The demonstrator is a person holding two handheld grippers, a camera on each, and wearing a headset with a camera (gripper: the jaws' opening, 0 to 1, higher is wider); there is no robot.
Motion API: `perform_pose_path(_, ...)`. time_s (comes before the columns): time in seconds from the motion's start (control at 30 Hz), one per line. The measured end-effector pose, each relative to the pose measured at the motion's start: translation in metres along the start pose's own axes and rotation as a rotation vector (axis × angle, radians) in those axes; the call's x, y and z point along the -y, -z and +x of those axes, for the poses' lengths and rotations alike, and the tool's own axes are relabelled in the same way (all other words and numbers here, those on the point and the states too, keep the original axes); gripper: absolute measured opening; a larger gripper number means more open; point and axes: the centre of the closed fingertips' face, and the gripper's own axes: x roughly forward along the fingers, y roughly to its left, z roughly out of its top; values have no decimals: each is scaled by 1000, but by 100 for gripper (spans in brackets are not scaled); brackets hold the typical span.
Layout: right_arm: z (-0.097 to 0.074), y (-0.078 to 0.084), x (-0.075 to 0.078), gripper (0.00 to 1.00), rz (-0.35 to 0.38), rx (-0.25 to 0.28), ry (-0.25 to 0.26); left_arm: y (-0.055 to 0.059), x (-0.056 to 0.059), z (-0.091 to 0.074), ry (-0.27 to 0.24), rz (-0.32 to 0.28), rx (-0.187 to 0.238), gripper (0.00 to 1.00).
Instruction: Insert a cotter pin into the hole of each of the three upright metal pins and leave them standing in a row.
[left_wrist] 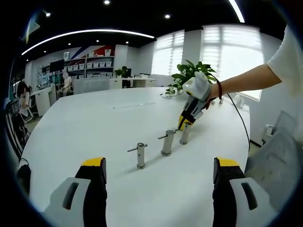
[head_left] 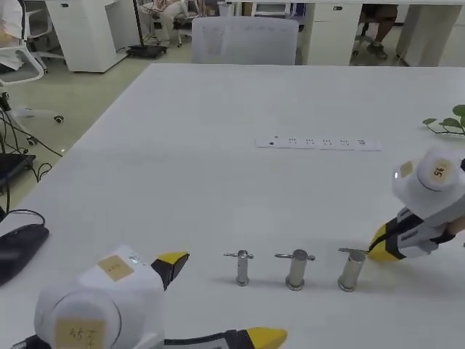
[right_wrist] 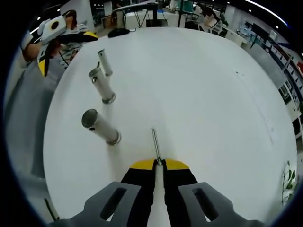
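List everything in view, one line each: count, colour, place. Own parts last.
table: one, white, under everything.
metal pins: three, silver, upright in a row near the front edge.
cotter pins: three, silver; two through the left and middle pins, one held beside the third.
power strip: one, white, mid-table.
plant: one, green, right edge.
mouse: one, black, left edge.
left gripper: one, white with yellow tips, open, front left.
right gripper: one, same colours, shut on a cotter pin.

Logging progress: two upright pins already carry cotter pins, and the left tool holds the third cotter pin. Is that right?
No: the right tool holds the third cotter pin, shut on it, as the right gripper view shows. The left tool is open.
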Motion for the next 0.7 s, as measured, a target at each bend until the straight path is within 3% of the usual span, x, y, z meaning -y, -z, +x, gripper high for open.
perform_pose_path(0.7, -2, -2, -1, 5, -67, -28, 16, 1, 0, -1, 3, 8, -3, 93)
